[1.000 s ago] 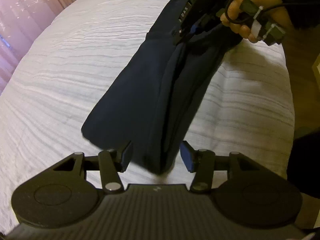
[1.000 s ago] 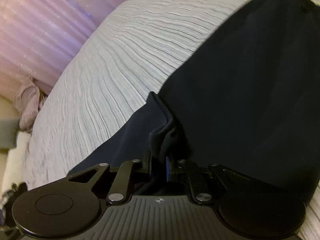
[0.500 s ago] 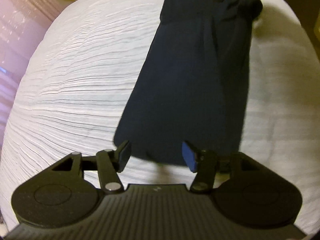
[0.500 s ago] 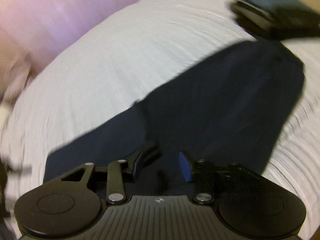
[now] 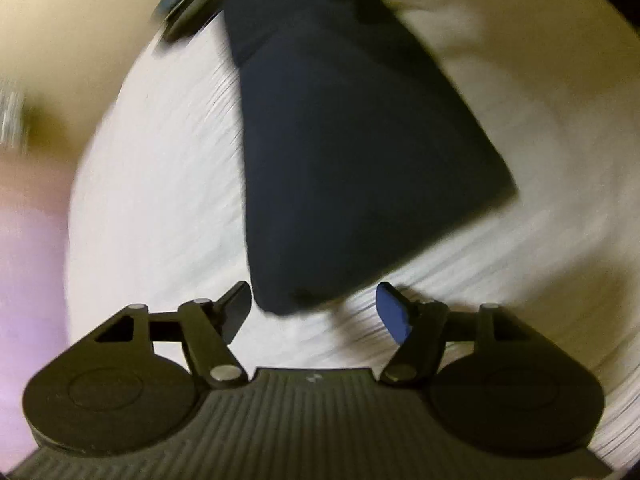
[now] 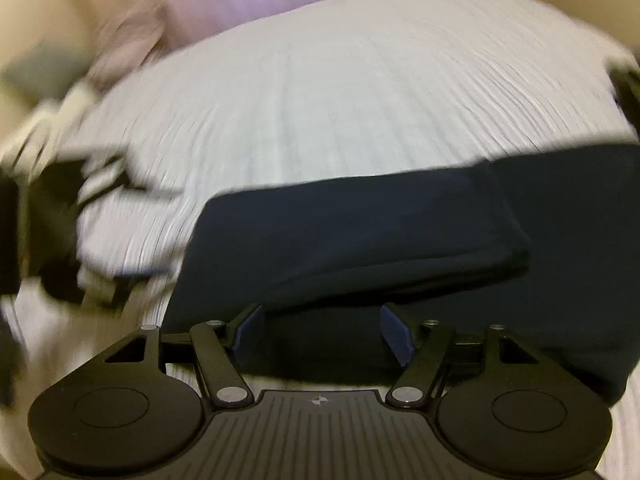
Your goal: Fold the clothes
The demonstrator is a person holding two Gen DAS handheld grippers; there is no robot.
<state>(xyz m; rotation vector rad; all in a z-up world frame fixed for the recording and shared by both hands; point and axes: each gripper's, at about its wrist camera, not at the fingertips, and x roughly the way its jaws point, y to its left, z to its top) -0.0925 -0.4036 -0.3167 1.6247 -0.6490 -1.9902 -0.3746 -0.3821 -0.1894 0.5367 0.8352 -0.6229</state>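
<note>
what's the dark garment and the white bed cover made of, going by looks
Dark navy garment: seems a soft matte knit or cotton-like cloth; no sheen, and it folds thickly with rounded edges. White bed cover: looks like a crinkled, ribbed woven fabric, with fine wavy ridges across it. Blur leaves the exact fibres open.

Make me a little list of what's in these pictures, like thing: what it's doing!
garment: navy blue cloth, folded long and narrow, lying on the bed
bed cover: white ribbed bedspread under the cloth
left gripper: jaws opening, the cloth's near end between the fingers, not pinched
right gripper: jaws opening over the cloth's edge, not pinching it
other clothes: dark pile at the far end of the bed, too blurred to name
picture quality: both views blurred
</note>
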